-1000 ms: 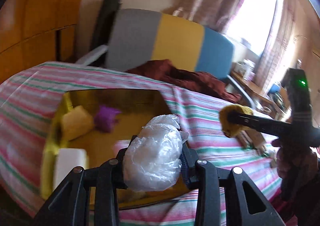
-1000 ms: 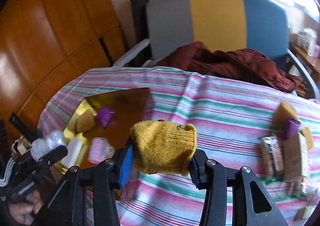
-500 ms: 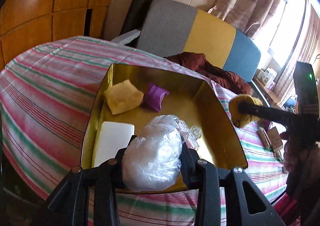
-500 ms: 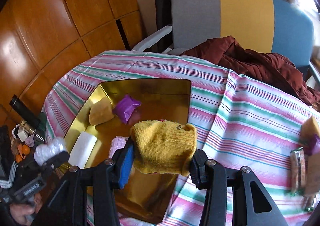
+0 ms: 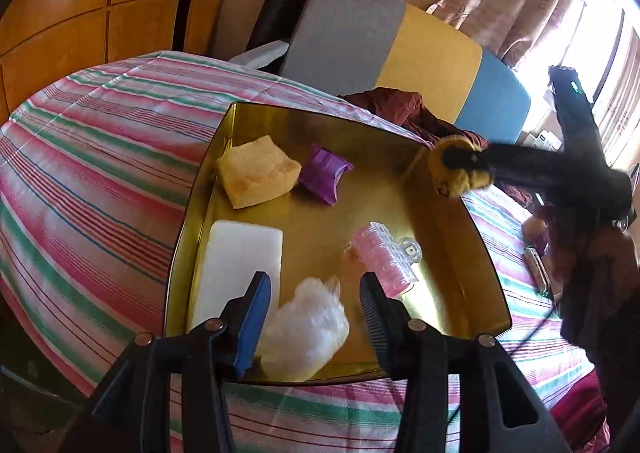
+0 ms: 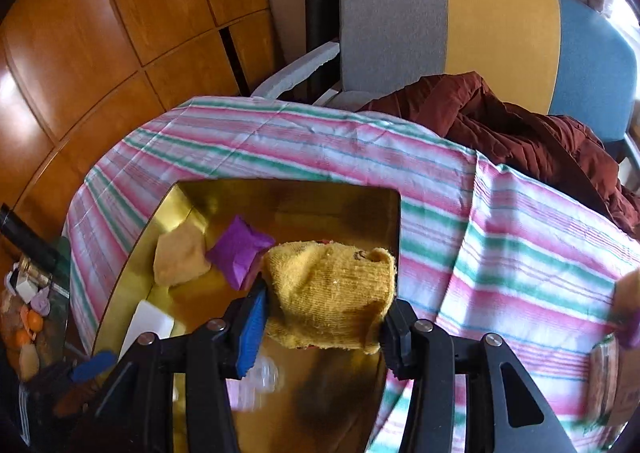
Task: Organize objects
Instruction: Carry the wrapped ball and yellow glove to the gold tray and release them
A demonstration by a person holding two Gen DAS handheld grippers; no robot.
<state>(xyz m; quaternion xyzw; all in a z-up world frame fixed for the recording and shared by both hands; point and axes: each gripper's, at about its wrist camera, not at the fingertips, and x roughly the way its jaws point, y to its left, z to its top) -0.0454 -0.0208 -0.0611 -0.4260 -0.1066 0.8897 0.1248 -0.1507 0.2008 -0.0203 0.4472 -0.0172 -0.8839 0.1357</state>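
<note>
Over the gold tray (image 5: 456, 253), in the left wrist view, our left gripper (image 5: 314, 295) has just been opening; the plastic bag (image 5: 306, 329) lies loose between its fingers. From the right wrist view, our right gripper (image 6: 322, 303), tilted down above the tray's right edge, grips the yellow sock (image 6: 332, 293), its fingers just loosening.

The left claw (image 5: 312, 317) has just opened, dropping the plastic bag (image 5: 306, 331) into the gold tray (image 5: 472, 261).
</note>
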